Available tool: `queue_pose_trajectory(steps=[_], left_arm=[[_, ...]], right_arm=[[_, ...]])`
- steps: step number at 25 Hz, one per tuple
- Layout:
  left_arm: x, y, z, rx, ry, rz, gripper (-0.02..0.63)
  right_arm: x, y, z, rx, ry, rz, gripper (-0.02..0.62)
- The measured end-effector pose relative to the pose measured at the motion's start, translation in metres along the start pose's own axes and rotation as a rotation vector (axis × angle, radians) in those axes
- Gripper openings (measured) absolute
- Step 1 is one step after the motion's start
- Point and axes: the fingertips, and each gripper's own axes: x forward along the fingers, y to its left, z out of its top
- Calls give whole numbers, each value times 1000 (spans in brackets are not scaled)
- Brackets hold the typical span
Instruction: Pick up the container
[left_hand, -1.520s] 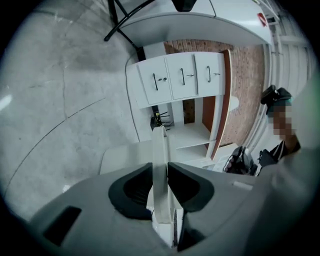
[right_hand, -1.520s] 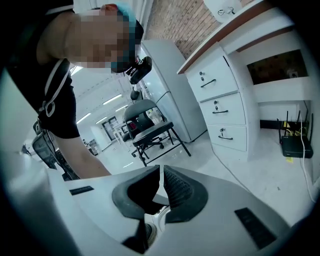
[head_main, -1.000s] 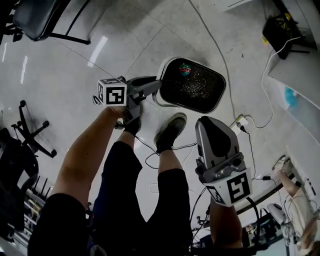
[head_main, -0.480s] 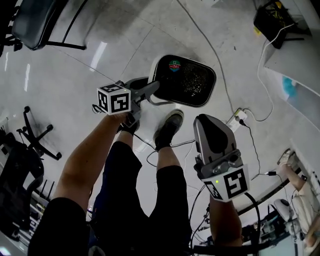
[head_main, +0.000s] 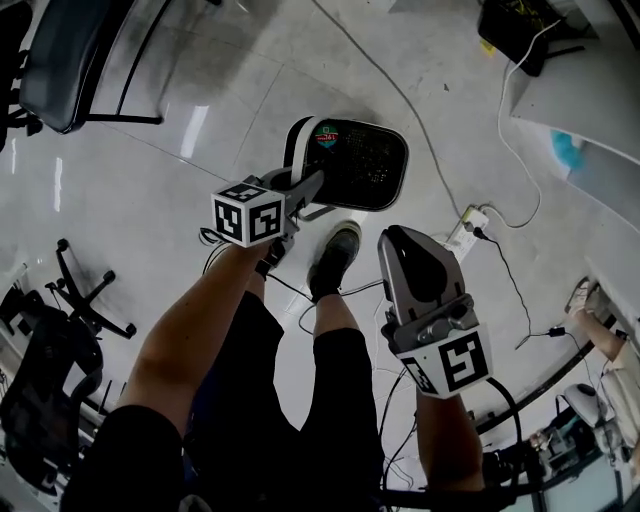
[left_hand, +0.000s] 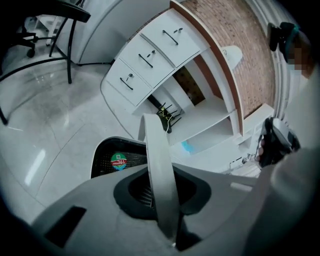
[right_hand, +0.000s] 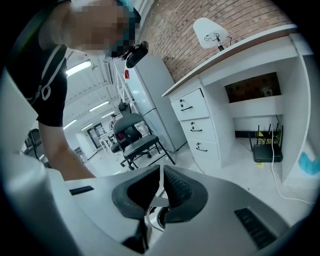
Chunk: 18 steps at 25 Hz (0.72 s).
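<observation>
Container (head_main: 352, 165): I counted one, just beyond my shoe (head_main: 333, 258).
Left gripper (head_main: 308, 186): its jaws had just been closing and clamped the white handle (left_hand: 159, 170).
Right gripper (right_hand: 161, 179): was closed, empty.
Around: one chair (head_main: 70, 60), cables (head_main: 400, 95).

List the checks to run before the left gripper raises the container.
1. Left gripper on the handle: ok. Its jaws have just been closing, with the white handle between them.
2. Grip centred along the handle: cannot tell.
3. Right gripper free: ok, jaws together, nothing between them.
4. Container clear of the shoe: ok, a gap shows in the head view.
5. Floor cable clear of the container: cannot tell, it runs close by.
</observation>
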Motion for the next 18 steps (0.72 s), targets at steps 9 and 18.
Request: queue_pose_trajectory(steps=[9, 18], left_arm=[[1, -28, -1, 127, 143, 155, 38], [-64, -49, 19, 111, 119, 212, 38]], right_arm=[[-21, 2, 18, -2, -6, -52, 9], [-44, 19, 50, -18, -18, -101, 9]])
